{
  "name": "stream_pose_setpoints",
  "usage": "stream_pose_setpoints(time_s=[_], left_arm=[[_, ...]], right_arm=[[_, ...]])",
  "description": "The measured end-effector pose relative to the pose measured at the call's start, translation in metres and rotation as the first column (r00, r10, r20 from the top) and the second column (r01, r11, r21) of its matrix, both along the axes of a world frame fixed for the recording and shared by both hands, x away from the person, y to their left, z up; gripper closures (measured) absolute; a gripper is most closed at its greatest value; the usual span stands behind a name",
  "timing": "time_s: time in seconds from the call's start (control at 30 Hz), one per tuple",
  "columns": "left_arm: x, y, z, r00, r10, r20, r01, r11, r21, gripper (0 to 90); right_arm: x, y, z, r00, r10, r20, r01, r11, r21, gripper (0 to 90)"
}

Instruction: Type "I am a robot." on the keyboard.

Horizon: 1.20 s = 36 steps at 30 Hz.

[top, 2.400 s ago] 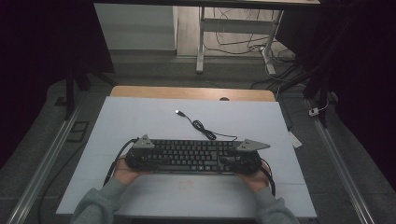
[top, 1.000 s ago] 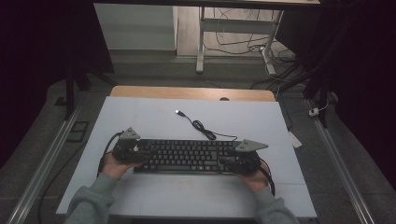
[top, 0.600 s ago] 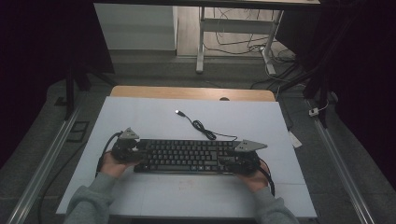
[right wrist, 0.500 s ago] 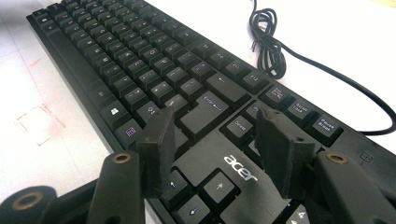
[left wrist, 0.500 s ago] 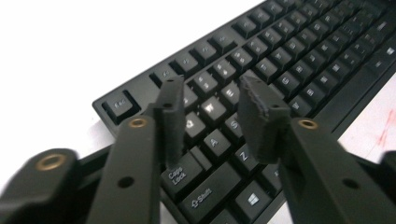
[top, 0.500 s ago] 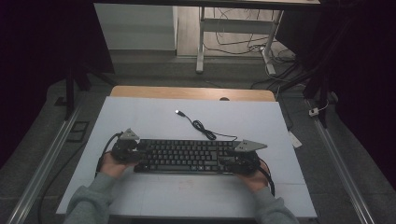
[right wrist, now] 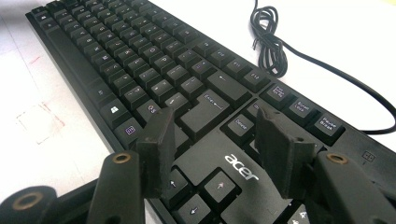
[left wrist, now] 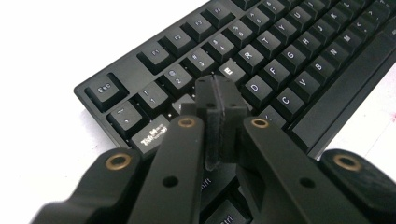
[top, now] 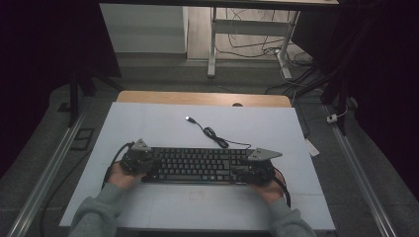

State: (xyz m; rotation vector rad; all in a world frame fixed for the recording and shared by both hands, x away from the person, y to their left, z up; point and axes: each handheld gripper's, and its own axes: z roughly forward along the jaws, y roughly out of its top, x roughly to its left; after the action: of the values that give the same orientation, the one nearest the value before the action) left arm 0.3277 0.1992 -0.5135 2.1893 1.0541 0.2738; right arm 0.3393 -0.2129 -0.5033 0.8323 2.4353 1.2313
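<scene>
The left gripper (left wrist: 219,100) has just been closing — its two black pads now meet with nothing caught between them, poised over the keys near the Tab end of the keyboard (top: 197,165). Earlier both grippers sat at the keyboard's two ends with grey plates level; since then the left one has swung in over the left corner and tipped downward. My guess is the pinched tip is meant as a single finger for pressing a key, so the work looks to be turning from holding the board to typing on it.

The keyboard lies flat near the front of the white table (top: 148,123), roughly at six o'clock of the sheet, its cable (top: 212,132) coiling off toward twelve.

The right gripper (right wrist: 212,135) is parted — jaws standing wide over the arrow-key block, not pressing anything.

From above, the left gripper (top: 137,159) sits at the board's nine o'clock end, the right gripper (top: 254,170) at three o'clock, both forearms coming in low from the near edge.
</scene>
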Motion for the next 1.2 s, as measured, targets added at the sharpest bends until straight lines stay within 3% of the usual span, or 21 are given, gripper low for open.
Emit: stream_pose_setpoints(time_s=[0.5, 0.57, 0.7, 1.0, 1.2], left_arm=[[0.000, -0.004, -0.004, 0.9998, -0.017, -0.013, 0.017, 0.9995, 0.027, 88.9], [0.000, -0.005, -0.006, 0.9997, -0.019, -0.016, 0.020, 0.9985, 0.052, 88.9], [0.000, -0.006, -0.006, 0.9999, -0.013, -0.007, 0.014, 0.9983, 0.056, 89.0], [-0.007, -0.002, 0.008, 0.9983, -0.005, 0.058, 0.008, 0.9988, -0.048, 87.7], [-0.013, 0.000, 0.019, 0.9943, 0.024, 0.104, -0.011, 0.9921, -0.125, 66.6]], right_arm=[[0.000, 0.000, 0.000, 1.0000, -0.002, -0.002, 0.002, 1.0000, -0.007, 48.2], [0.000, 0.001, -0.001, 1.0000, -0.002, -0.002, 0.002, 1.0000, -0.006, 48.2], [0.000, 0.001, -0.001, 1.0000, -0.003, -0.003, 0.003, 1.0000, -0.006, 48.1], [0.001, 0.000, 0.000, 1.0000, -0.003, -0.002, 0.003, 1.0000, 0.000, 48.1], [-0.001, 0.000, 0.001, 1.0000, 0.004, 0.002, -0.004, 1.0000, -0.001, 48.1]])
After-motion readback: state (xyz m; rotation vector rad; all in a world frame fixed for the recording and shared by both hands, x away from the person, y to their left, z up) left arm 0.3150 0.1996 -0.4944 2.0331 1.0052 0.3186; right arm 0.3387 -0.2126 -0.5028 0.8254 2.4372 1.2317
